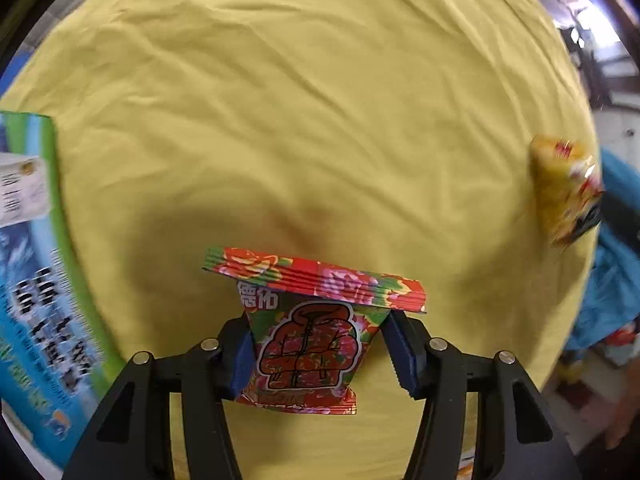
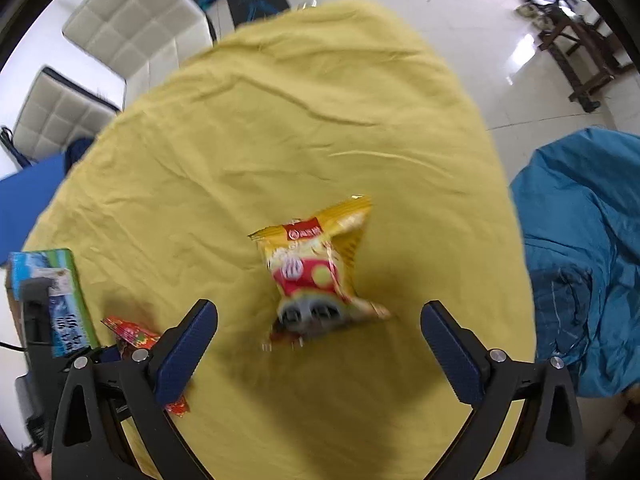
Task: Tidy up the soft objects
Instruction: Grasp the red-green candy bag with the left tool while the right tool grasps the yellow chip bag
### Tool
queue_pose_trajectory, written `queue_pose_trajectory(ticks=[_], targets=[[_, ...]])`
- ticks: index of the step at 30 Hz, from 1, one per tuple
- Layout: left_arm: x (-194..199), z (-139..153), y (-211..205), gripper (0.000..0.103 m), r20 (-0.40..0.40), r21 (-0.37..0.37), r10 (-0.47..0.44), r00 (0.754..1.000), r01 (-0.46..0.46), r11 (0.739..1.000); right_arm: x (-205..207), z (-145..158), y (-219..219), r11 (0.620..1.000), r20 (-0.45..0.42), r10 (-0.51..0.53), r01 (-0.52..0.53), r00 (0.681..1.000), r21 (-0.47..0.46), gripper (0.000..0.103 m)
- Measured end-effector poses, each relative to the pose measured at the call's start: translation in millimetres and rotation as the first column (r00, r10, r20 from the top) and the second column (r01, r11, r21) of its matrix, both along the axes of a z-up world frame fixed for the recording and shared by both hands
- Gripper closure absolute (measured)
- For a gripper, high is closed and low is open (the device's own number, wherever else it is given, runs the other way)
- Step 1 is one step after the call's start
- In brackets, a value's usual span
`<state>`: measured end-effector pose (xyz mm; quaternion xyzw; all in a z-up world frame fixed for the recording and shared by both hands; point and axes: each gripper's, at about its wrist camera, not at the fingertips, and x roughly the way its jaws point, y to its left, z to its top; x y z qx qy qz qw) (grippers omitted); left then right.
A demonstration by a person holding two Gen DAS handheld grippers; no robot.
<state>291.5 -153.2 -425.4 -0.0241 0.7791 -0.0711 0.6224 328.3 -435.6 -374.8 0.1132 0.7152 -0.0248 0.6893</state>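
Yellow snack packet (image 2: 316,268) motion-blurred

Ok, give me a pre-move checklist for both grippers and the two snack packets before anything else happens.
1. Left gripper shut on the red floral packet: ok, pads press both its sides.
2. Packet squarely held: ok, sits centred between the fingers.
3. Right gripper open: ok, jaws wide apart.
4. Yellow packet lined up for the right gripper: ok, it lies ahead of the gap, ungripped.
5. Yellow packet at rest: cannot tell, it is blurred.
6. Path past the blue-green box: cannot tell.
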Motion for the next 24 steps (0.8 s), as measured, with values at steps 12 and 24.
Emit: queue_pose_trajectory(ticks=[12,24], targets=[[-10.2,-5.4,23.2,0.047,-0.051,-0.042,0.016,0.999,-0.018,0.999,-0.8,-34.1,2.7,0.999,-0.069,-0.032,0.035,0.997,0.038,0.038],[-47.7,30.8,-14.8,0.060,0.154,0.052,-0.093,0.984,0.085,0.995,-20.1,-22.6,34.1,0.999,-0.015,0.022,-0.022,1.000,-0.037,0.070]])
